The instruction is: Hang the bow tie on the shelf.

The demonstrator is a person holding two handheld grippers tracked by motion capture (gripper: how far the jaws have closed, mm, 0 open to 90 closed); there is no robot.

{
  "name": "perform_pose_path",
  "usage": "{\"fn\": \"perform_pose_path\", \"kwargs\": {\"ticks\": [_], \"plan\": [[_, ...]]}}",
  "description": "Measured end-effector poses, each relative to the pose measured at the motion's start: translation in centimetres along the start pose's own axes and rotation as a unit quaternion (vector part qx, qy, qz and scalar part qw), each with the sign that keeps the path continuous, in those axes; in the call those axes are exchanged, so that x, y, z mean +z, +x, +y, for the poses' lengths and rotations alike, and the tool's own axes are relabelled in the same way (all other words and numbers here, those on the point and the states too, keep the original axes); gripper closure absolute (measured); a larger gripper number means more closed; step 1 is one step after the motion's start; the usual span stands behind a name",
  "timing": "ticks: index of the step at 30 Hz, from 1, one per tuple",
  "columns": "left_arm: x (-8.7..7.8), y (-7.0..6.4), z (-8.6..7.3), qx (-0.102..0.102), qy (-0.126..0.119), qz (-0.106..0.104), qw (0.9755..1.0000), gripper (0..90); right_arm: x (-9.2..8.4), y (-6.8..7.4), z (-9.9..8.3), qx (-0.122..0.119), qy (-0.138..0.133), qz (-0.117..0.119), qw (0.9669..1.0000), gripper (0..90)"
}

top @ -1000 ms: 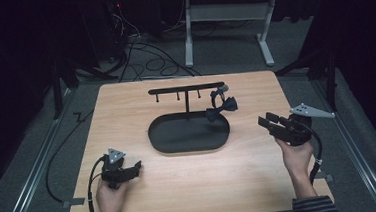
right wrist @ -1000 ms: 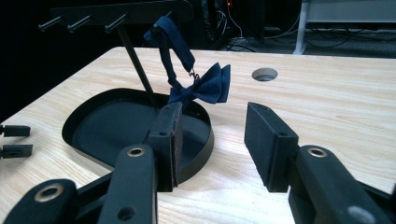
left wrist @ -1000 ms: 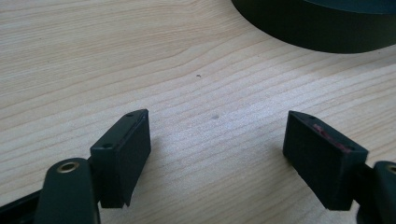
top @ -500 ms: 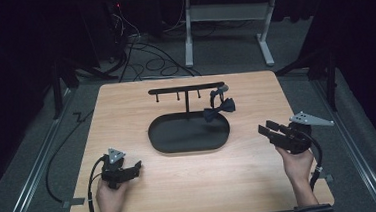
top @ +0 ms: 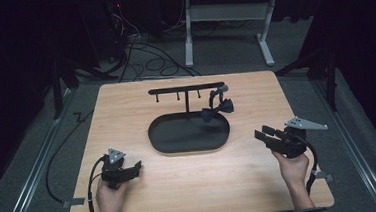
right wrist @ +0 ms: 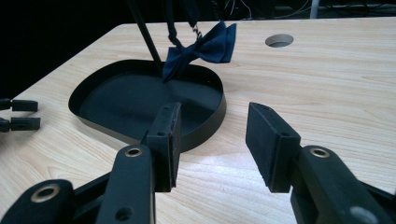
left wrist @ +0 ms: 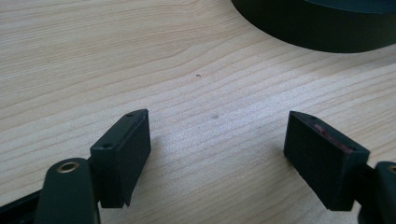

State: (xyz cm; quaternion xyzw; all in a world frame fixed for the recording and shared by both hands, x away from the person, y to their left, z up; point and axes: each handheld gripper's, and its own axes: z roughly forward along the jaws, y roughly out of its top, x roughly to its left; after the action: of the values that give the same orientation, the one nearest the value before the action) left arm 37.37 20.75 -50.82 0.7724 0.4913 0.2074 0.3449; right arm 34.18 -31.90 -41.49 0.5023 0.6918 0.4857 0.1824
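Note:
A dark blue bow tie [top: 217, 109] hangs by its strap from the right end of a black T-shaped rack [top: 186, 89], which rises from a black oval tray [top: 188, 133] at the table's middle. The bow tie [right wrist: 201, 49] dangles over the tray [right wrist: 112, 126] in the right gripper view. My right gripper [top: 265, 134] sits right of the tray, low over the table, open and empty [right wrist: 212, 140]. At the front left, my left gripper [top: 135, 168] rests on the wood, open with bare tabletop between its jaws [left wrist: 217, 154].
The wooden table [top: 126, 110] has a round cable hole [right wrist: 279, 40] beyond the bow tie. The tray's wall [left wrist: 322, 32] lies ahead of the left gripper. On the floor behind the table are cables and a white desk frame [top: 225, 28].
My right gripper has drawn back toward the front right of the table and come lower, still open. The left gripper has stayed put. The bow tie still hangs from the rack.

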Motion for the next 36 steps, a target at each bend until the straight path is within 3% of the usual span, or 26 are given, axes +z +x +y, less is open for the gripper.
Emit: {"fn": "perform_pose_path", "kwargs": {"ticks": [36], "plan": [[0.0,0.0,0.0,0.001,0.000,0.000,1.0000,23.2,2.5,0.7,-3.1,0.023,0.022,0.010,0.9994,57.4]]}}
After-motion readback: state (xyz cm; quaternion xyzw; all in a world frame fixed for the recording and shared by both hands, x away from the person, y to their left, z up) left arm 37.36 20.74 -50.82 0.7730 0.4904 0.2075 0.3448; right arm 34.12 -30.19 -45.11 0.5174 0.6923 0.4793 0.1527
